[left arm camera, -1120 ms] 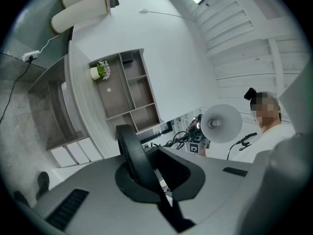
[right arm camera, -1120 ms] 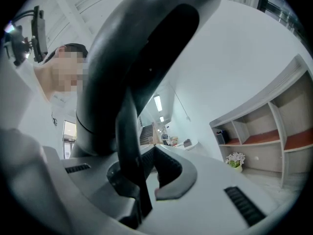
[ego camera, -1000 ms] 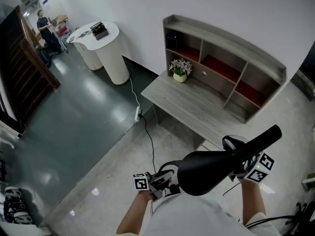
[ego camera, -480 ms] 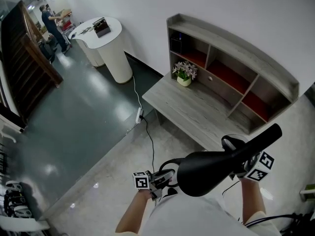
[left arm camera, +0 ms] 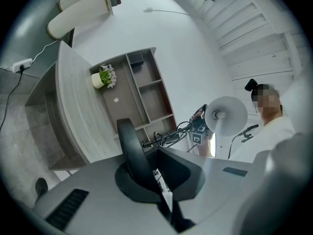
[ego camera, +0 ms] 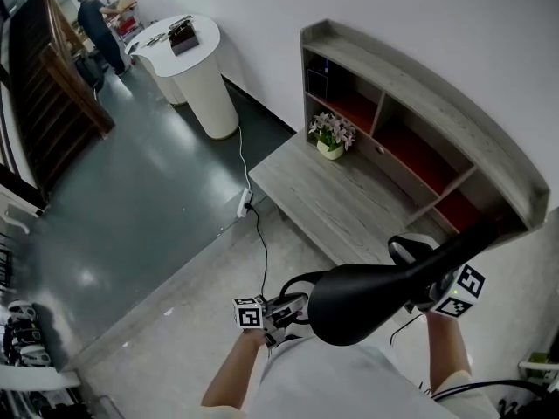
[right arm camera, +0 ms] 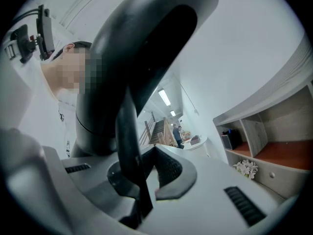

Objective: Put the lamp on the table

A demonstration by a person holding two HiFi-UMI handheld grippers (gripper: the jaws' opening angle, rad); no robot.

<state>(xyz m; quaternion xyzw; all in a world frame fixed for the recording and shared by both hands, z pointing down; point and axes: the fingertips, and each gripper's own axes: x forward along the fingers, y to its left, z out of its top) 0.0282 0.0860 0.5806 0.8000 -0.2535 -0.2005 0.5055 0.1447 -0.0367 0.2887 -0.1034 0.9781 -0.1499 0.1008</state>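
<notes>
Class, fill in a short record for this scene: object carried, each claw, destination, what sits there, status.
Object carried: black lamp
Left claw: shut on the lamp's curved black part
Right claw: shut on the lamp's arm
Destination: grey wooden desk ahead
On desk: potted flowers near the shelf unit
Status: lamp not yet on desk

A black lamp (ego camera: 358, 304) sits low in view, between the left gripper (ego camera: 278, 314) and the right gripper (ego camera: 444, 291). Beyond it stands a grey wooden table (ego camera: 306, 190) bearing shelves (ego camera: 410, 85) and a flower pot (ego camera: 331, 136); a power strip (ego camera: 244, 202) lies on the floor beside it
</notes>
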